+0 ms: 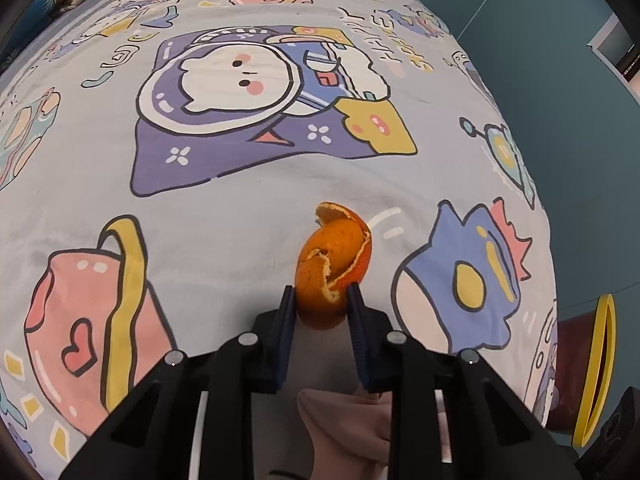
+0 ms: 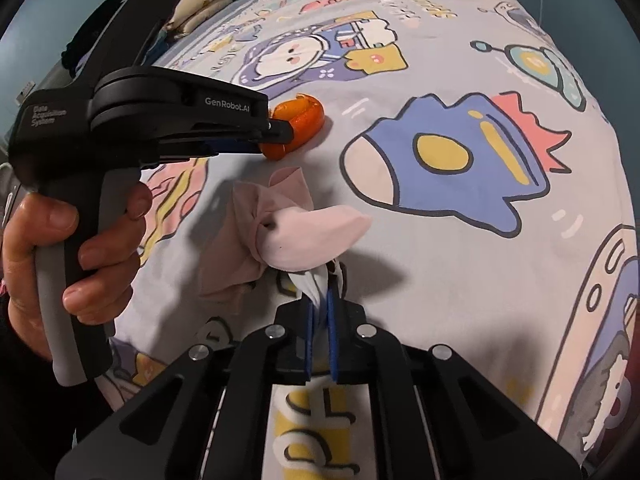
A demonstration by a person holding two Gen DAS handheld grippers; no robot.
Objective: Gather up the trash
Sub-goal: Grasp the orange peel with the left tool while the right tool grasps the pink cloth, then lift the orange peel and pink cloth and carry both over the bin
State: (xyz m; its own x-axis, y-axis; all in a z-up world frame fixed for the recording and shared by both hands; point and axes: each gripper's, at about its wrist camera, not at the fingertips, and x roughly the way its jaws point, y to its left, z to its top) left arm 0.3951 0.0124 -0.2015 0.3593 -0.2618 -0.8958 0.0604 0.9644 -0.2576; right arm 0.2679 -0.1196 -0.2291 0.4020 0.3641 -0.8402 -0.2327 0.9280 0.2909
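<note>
Left claw [image 1: 321, 294] pinches the orange peel [image 1: 334, 264] resting on the cartoon-print bed [image 1: 248, 216]; just beside it, right claw [image 2: 320, 304] is clamped tight on a pink sock [image 2: 308, 240], bedsheet bunched between its pads.

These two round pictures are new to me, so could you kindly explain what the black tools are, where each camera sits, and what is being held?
Each picture comes from a fisheye camera mounted on a hand-held two-finger gripper, looking forward along its fingers. A person holds one in each hand; no robot arm is involved.

In the left wrist view, the left gripper pinches an orange peel lying on a bed sheet printed with cartoons.

In the right wrist view, the right gripper is shut on the white end of a bunched pink cloth. That view also shows the person's hand gripping the left tool's handle.

A container with a yellow rim stands beside the bed.
</note>
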